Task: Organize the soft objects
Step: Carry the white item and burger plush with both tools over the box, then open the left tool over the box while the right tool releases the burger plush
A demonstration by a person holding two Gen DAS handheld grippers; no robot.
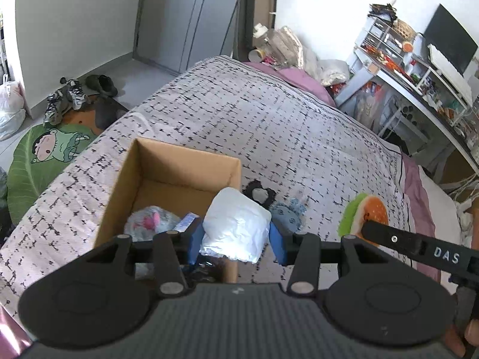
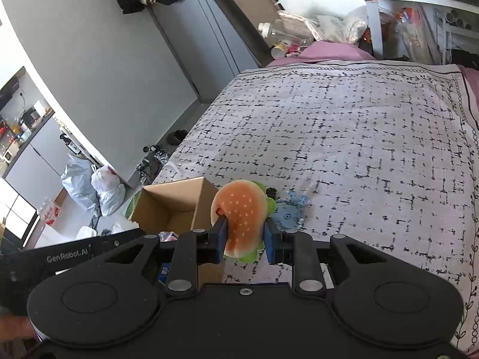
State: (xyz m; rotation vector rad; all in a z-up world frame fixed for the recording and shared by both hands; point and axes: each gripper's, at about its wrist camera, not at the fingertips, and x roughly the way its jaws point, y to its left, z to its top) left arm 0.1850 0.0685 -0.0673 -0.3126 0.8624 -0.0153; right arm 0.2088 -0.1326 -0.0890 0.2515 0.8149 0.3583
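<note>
Right, both hands loaded. My left gripper (image 1: pixel 236 239) has its fingers partly closed, pinching a white soft bundle (image 1: pixel 235 224) above the cardboard box (image 1: pixel 179 161) rim, at about 5 o'clock of the box opening. My right gripper (image 2: pixel 244 239) fingers are narrowly closed on the burger plush (image 2: pixel 241 218), at 3 o'clock of the box. Step: carrying to the box. Next: drop both inside; blue plush (image 2: pixel 290 212) and a dark plush (image 1: pixel 259 194) remain on the bed (image 2: pixel 344 134).

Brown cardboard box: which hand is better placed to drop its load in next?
Left. Its tool holds the white crinkled soft pack over the box's right edge; the right's burger plush sits farther off.
</note>
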